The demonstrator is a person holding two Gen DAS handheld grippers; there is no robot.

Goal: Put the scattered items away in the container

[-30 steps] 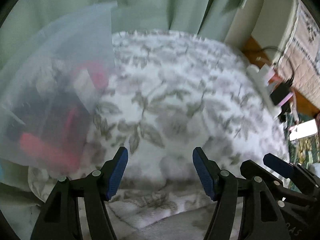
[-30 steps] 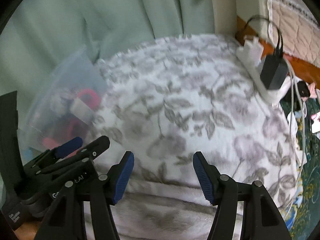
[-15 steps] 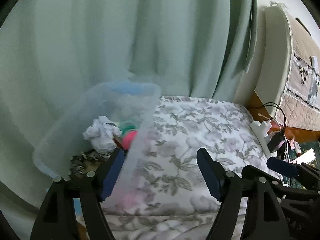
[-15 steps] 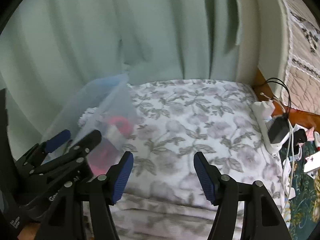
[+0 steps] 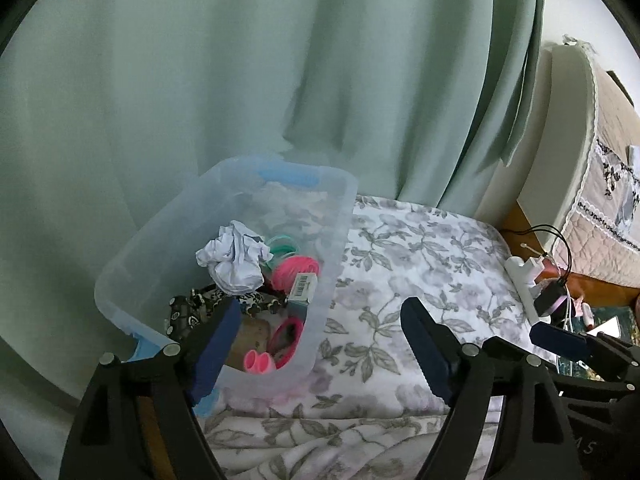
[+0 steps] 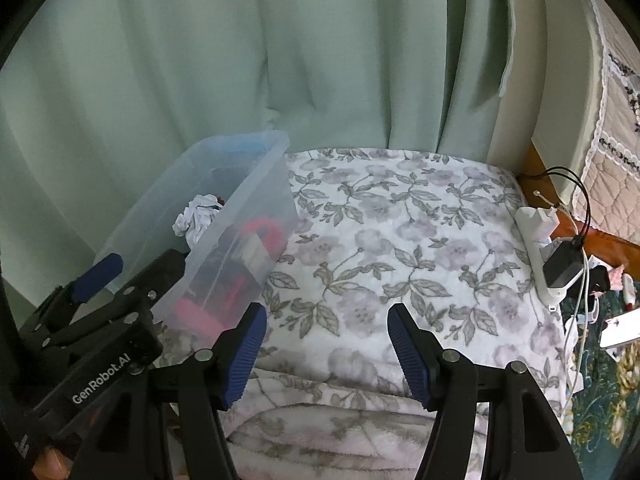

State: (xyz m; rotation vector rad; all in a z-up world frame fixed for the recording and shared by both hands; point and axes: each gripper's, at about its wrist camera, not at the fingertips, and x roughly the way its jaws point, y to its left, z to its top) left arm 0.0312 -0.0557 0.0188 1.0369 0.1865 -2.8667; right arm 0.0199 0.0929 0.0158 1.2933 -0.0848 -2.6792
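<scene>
A clear plastic bin (image 5: 340, 200) (image 6: 244, 200) stands on the left of a floral blanket (image 5: 420, 264) (image 6: 400, 240). Inside lie crumpled white paper (image 5: 234, 258) (image 6: 198, 218), pink and green rings (image 5: 294, 270), a small barcoded box (image 5: 302, 286), patterned fabric and pink pieces. My left gripper (image 5: 316, 354) hovers over the bin's near right corner, its jaws opening with nothing between them. My right gripper (image 6: 326, 354) is open and empty above the blanket's front fold. Each gripper shows at the other view's edge.
A green curtain (image 5: 240, 80) hangs right behind the bin and blanket. A white power strip (image 6: 538, 248) with a black charger and cables lies along the blanket's right edge. A quilted bed (image 6: 616, 120) and a phone (image 6: 620, 330) are at the far right.
Both grippers have risen and tilted up, so the bin went from a close blur to a full view from above. The left jaws have spread wider.
</scene>
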